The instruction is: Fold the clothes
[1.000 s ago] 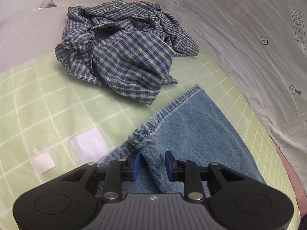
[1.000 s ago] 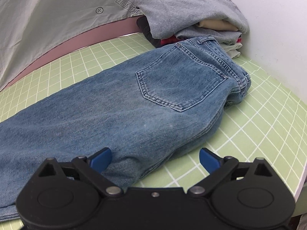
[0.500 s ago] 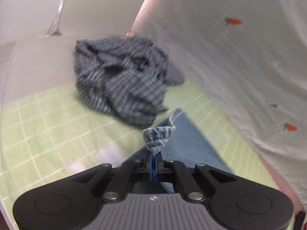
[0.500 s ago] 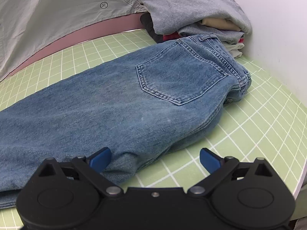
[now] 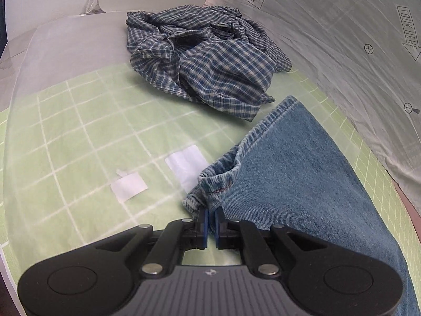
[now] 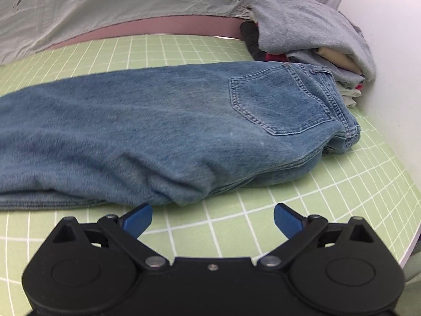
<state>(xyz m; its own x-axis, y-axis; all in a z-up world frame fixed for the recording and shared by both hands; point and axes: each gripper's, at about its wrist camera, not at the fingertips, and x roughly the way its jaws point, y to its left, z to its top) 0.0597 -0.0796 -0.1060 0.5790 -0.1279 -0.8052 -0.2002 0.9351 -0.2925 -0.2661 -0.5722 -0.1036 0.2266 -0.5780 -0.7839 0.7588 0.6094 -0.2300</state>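
Jeans [image 5: 302,173] hem pinched in left claw [image 5: 210,222]; right claw [image 6: 213,220] spread just beside them.

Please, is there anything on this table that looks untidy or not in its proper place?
Yes. The plaid shirt lies crumpled in a heap at the far end of the green mat, unfolded, unlike the folded stack beside the jeans' waist. The jeans' hem is bunched where the left gripper pinches it. The right gripper is open, empty.

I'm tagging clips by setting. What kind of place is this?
Likely a staged laundry-folding station: a green grid mat, jeans laid out, a folded stack, a marked backdrop sheet.
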